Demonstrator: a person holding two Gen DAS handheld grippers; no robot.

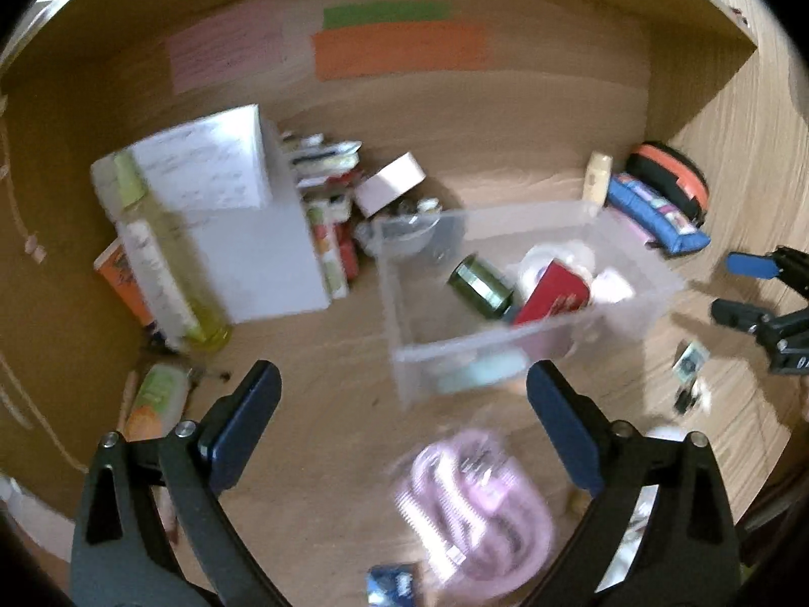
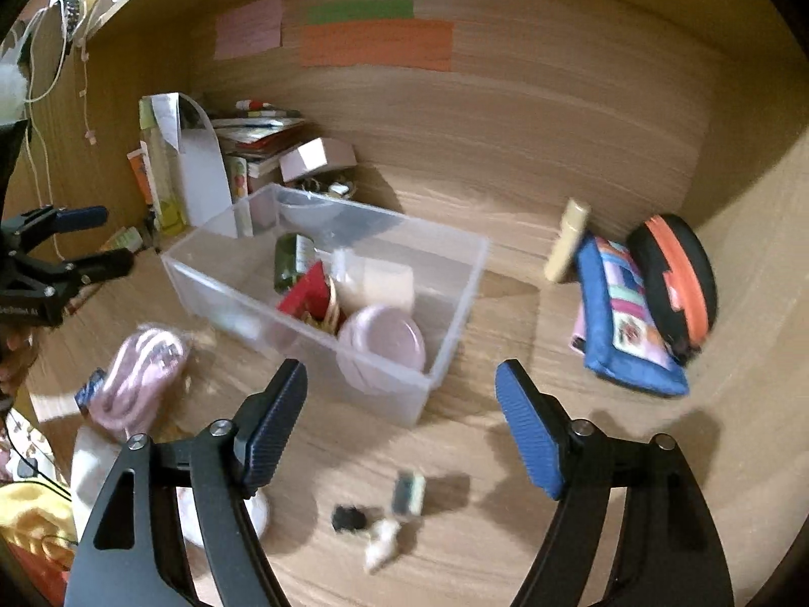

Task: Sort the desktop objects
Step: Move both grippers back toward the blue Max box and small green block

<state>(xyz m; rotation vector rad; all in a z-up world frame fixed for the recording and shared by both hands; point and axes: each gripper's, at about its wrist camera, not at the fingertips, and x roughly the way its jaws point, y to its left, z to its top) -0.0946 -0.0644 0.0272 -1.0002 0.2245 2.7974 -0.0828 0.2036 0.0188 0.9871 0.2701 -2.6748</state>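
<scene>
A clear plastic bin (image 1: 536,344) (image 2: 242,298) stands mid-desk and holds a green jar (image 1: 480,286), a red box (image 1: 553,298), white items and a pink round lid (image 2: 384,341). A packet of pink coiled cable (image 1: 475,506) (image 2: 136,379) lies on the desk in front of the bin. My left gripper (image 1: 404,394) is open and empty above the cable; it also shows in the right wrist view (image 2: 108,237). My right gripper (image 2: 402,384) is open and empty in front of the bin, above small loose items (image 2: 384,516); it also shows in the left wrist view (image 1: 733,286).
A white box (image 1: 222,212), a yellow-green bottle (image 1: 162,253) and stacked books (image 1: 328,212) crowd the back left. A blue pouch (image 2: 627,313), a black-orange case (image 2: 677,278) and a cream tube (image 2: 566,240) sit at the right. Wooden walls enclose the desk.
</scene>
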